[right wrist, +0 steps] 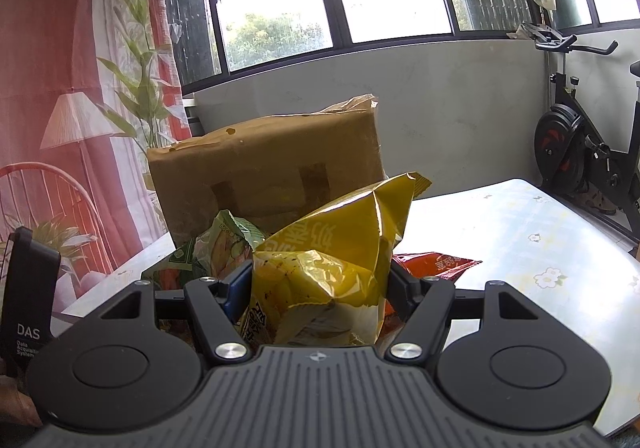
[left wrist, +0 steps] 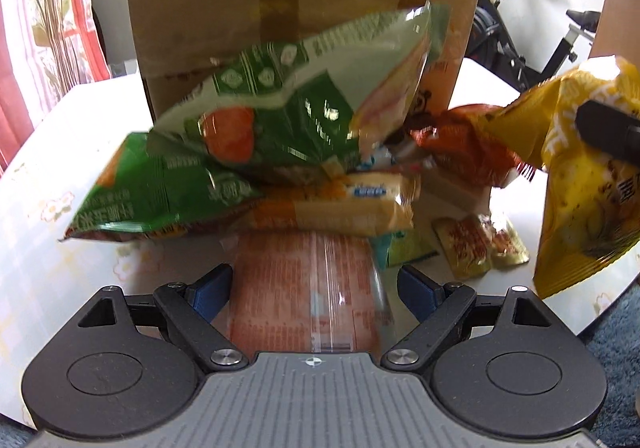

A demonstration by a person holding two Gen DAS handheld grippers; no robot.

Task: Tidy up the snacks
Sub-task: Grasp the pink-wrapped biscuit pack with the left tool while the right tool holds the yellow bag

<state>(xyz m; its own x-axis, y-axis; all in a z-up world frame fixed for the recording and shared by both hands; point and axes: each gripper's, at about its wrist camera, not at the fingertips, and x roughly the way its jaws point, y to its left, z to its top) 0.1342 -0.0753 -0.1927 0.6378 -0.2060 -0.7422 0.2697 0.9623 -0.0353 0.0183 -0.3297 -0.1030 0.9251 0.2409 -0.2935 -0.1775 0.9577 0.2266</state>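
While the snack pile crowds the cardboard box, bare counter lies rightward to its edge. Left gripper straddles a red packet, jaws wide, pads apart from it. Right gripper pinches the yellow bag aloft.

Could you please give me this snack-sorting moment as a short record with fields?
surface: table with flowered cover
box: cardboard box standing behind the pile
pile: green bags, orange packet, small sachets
left gripper: open, pink packet lying between its fingers
right gripper: shut on yellow bag, held off the table
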